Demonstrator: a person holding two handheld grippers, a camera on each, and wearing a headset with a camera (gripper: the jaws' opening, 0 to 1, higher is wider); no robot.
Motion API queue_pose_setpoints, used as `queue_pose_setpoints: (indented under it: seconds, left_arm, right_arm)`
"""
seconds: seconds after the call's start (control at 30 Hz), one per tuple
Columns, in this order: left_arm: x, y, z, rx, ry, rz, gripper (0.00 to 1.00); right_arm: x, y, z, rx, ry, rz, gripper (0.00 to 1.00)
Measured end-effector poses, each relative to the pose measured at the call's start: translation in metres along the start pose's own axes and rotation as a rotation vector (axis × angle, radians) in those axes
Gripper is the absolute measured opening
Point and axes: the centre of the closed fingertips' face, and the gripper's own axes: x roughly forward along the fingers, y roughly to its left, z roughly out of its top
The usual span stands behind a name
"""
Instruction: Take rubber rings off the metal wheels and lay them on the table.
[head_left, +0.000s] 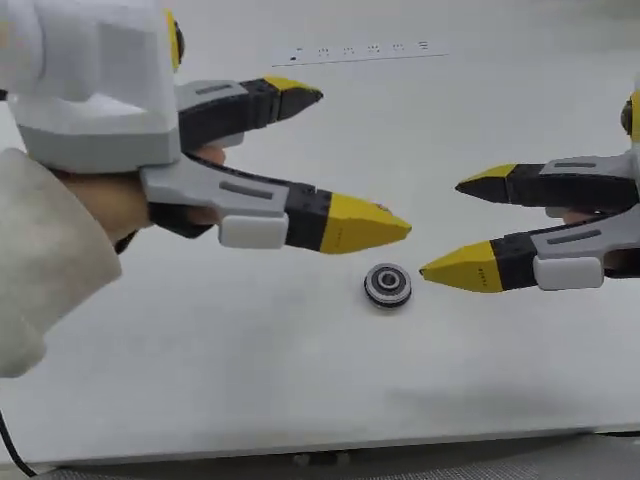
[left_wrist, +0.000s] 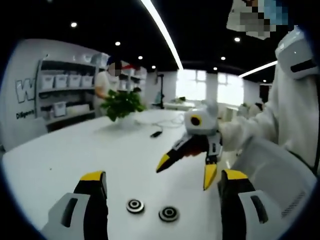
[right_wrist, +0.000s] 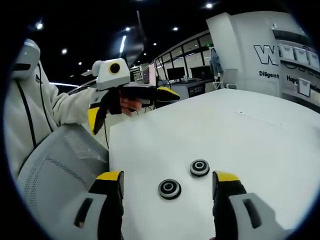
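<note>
wheels: two metal wheels were seen lying flat on the table (head_left: 250, 380), near each other but apart; near wheel (right_wrist: 169, 189), far wheel (right_wrist: 199, 168).
rings: a dark band, taken to be the rubber rings (right_wrist: 161, 189), was seen round each wheel; none was seen laid off on the table.
head view: one wheel, judged to be the near wheel, was found just beside the right gripper's lower tip, not touched.
step: judged as the approach before the first ring is pulled; nothing was gripped, task hardly begun.
next move: one wheel would need to be pinned or pinched by one gripper while a jaw tip of the other is hooked under the ring's edge; a fine tip placement is called for, as the wheel is small and could be pushed away over the smooth top.
left gripper (head_left: 364, 162): jaws were spread wide, nothing held or touched; it was held above the table, over the wheels.
right gripper (head_left: 440, 228): jaws were spread, less wide, nothing between them; tips were pointed at the wheels.
sleeve (head_left: 40, 260): white, seen behind the left gripper.
</note>
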Motion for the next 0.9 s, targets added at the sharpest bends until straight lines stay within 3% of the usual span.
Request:
queue_pose_setpoints:
  seconds: [0.07, 0.13, 0.2, 0.4, 0.53, 0.7, 0.9]
  left_arm:
    - [0.006, -0.002, -0.008, -0.008, 0.012, -0.007, 0.95]
    - [0.01, -0.004, -0.005, -0.018, -0.036, 0.003, 0.94]
    - [0.014, -0.003, -0.01, -0.019, -0.035, 0.006, 0.93]
    - [0.017, -0.005, -0.032, -0.017, 0.015, 0.002, 0.87]
    - [0.018, -0.007, -0.049, 0.013, 0.072, -0.01, 0.79]
    - [0.021, -0.009, -0.06, -0.024, 0.08, -0.024, 0.77]
    - [0.023, -0.012, -0.067, -0.028, 0.09, -0.031, 0.72]
  right_arm:
    - [0.002, -0.002, -0.003, 0.0, 0.006, 0.005, 0.66]
    - [0.005, -0.004, -0.007, 0.001, 0.015, 0.006, 0.65]
    - [0.007, -0.008, -0.011, 0.004, 0.023, 0.007, 0.64]
    - [0.012, -0.007, -0.017, 0.008, 0.033, 0.018, 0.61]
    - [0.017, -0.007, -0.026, 0.003, 0.061, 0.022, 0.6]
    - [0.017, -0.006, -0.032, 0.006, 0.07, 0.029, 0.57]
    - [0.017, -0.006, -0.041, 0.01, 0.078, 0.027, 0.53]
